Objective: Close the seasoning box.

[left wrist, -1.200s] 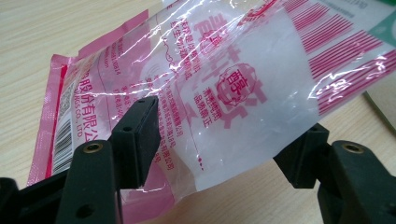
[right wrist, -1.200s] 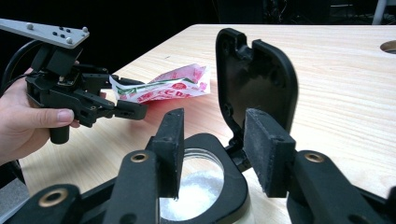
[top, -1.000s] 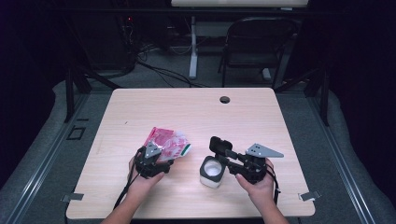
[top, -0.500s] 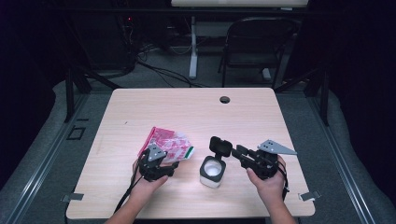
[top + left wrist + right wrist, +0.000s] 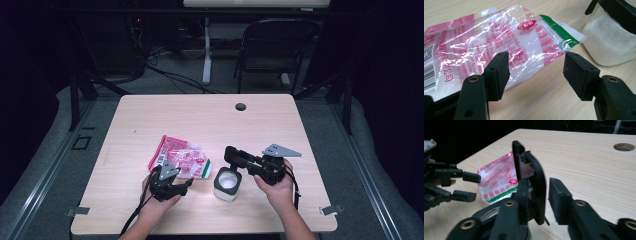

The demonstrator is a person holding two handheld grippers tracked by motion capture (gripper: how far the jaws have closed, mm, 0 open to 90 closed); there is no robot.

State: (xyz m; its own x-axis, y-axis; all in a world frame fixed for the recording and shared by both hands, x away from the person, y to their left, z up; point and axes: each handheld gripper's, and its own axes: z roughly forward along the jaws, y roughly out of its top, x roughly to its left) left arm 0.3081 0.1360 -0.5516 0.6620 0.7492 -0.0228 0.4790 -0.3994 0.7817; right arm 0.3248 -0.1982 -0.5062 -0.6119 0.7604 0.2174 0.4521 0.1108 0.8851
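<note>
Your left tongs [image 5: 187, 181] rest low on the tabletop [image 5: 210, 120] with their jaws standing wide and nothing pressed between the pads. Just ahead of them lies the pink and clear plastic packet [image 5: 180, 159], flat on the wood; in the left gripper view the packet [image 5: 499, 47] spreads beyond and between the two pads, its green-edged end pointing toward the jar, and the left pad sits close over its near edge, though I cannot tell whether it touches.

The jar [image 5: 228, 184] stands upright between your two tongs, just beside the left tongs' tips and right under the right tongs' tips. It is a glass jar of white grains with a black collar, seen at the far right of the left gripper view [image 5: 609, 42].

Your right tongs [image 5: 233, 156] point toward the left tongs, over the top of the jar. Their jaws have just been closing, and the jar's black hinged lid [image 5: 531, 185] stands on edge between them, tilted up from the jar's mouth. In the right gripper view one pad lies against the lid's near face while the other pad is apart from it with a clear gap, so the lid is between the pads but not clamped. Beyond the lid, that view also shows the packet [image 5: 496, 180] and your left tongs [image 5: 475, 186], open.
</note>
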